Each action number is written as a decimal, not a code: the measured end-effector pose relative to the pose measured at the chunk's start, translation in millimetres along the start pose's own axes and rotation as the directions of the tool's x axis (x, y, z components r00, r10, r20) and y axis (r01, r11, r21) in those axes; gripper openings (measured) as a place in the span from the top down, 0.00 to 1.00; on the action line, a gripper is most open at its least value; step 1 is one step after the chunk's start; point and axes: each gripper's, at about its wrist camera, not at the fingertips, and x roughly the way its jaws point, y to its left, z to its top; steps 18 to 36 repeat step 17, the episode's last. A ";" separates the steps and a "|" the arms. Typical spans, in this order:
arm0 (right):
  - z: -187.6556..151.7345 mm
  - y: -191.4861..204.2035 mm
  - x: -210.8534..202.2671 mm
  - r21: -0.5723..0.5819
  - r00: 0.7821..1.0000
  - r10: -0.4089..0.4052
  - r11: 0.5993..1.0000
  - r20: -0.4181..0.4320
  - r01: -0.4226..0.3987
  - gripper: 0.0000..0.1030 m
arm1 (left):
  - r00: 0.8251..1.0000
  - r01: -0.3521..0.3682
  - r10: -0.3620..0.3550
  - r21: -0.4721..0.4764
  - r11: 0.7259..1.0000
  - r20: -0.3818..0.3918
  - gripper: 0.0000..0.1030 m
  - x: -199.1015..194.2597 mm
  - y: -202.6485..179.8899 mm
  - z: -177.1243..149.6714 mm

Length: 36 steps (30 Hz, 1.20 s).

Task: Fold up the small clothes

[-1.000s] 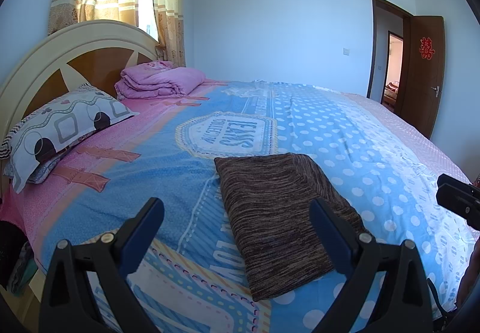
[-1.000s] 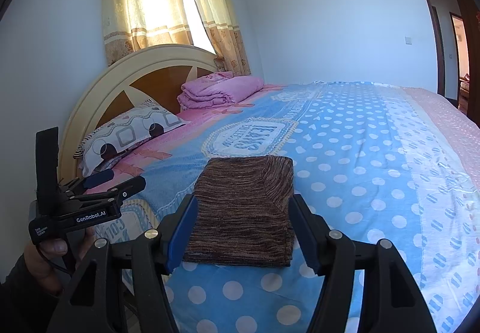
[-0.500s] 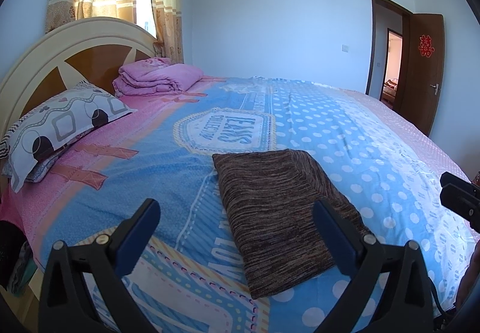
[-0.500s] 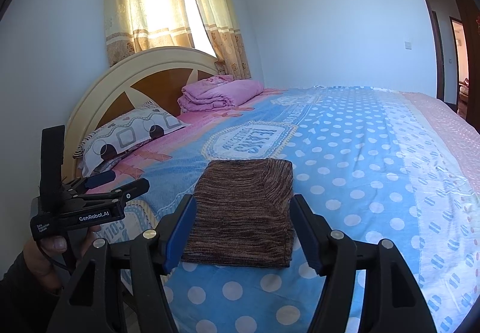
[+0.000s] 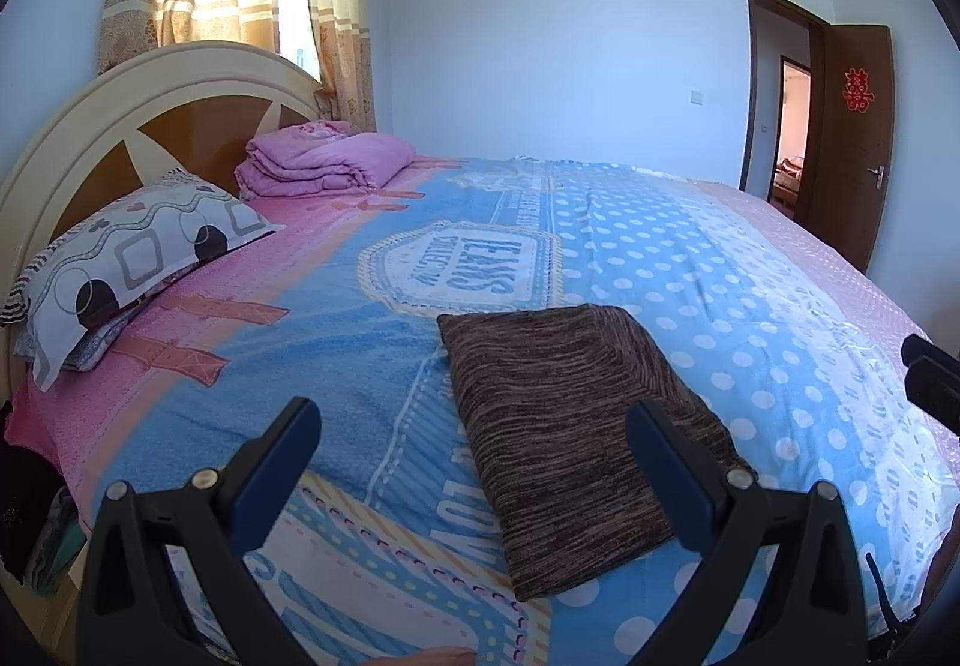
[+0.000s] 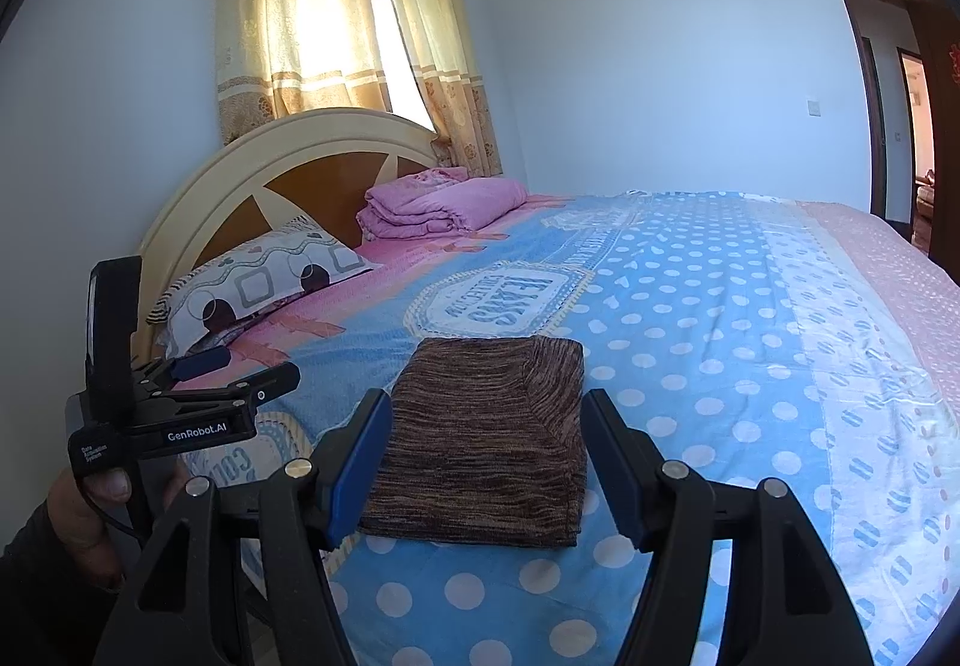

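A brown striped knit garment [image 5: 570,426] lies folded into a rectangle on the blue dotted bedspread [image 5: 690,270], near the bed's front edge. It also shows in the right wrist view [image 6: 486,444]. My left gripper [image 5: 474,444] is open and empty, held above the bed just short of the garment. My right gripper [image 6: 486,438] is open and empty, held back from the garment's near edge, with the jaws framing it. The left gripper's body [image 6: 174,402], held in a hand, shows at the left of the right wrist view.
A patterned pillow [image 5: 132,258] and a folded pink blanket [image 5: 324,159] lie by the headboard [image 5: 120,126] at the left. A curtained window is behind it. An open brown door [image 5: 852,144] stands at the far right.
Both grippers have drawn back and risen slightly from the folded garment. The garment has not moved.
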 end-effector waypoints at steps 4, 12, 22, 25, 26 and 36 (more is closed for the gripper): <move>-0.6 1.2 0.3 -0.005 1.000 0.000 1.000 -0.003 0.000 0.36 | 1.000 -0.014 0.014 -0.013 1.000 -0.003 0.00 1.2 5.6 1.7; -2.6 0.3 2.2 -0.015 1.000 0.008 1.000 -0.015 -0.008 0.36 | 0.999 -0.037 0.037 -0.021 0.999 -0.016 0.00 7.3 12.3 -0.8; -5.2 -0.3 2.3 -0.018 1.000 0.006 1.000 -0.021 -0.006 0.36 | 0.999 -0.041 0.041 -0.011 0.999 -0.014 0.00 9.4 12.6 -1.9; -5.2 -0.3 2.3 -0.018 1.000 0.006 1.000 -0.021 -0.006 0.36 | 0.999 -0.041 0.041 -0.011 0.999 -0.014 0.00 9.4 12.6 -1.9; -5.2 -0.3 2.3 -0.018 1.000 0.006 1.000 -0.021 -0.006 0.36 | 0.999 -0.041 0.041 -0.011 0.999 -0.014 0.00 9.4 12.6 -1.9; -5.2 -0.3 2.3 -0.018 1.000 0.006 1.000 -0.021 -0.006 0.36 | 0.999 -0.041 0.041 -0.011 0.999 -0.014 0.00 9.4 12.6 -1.9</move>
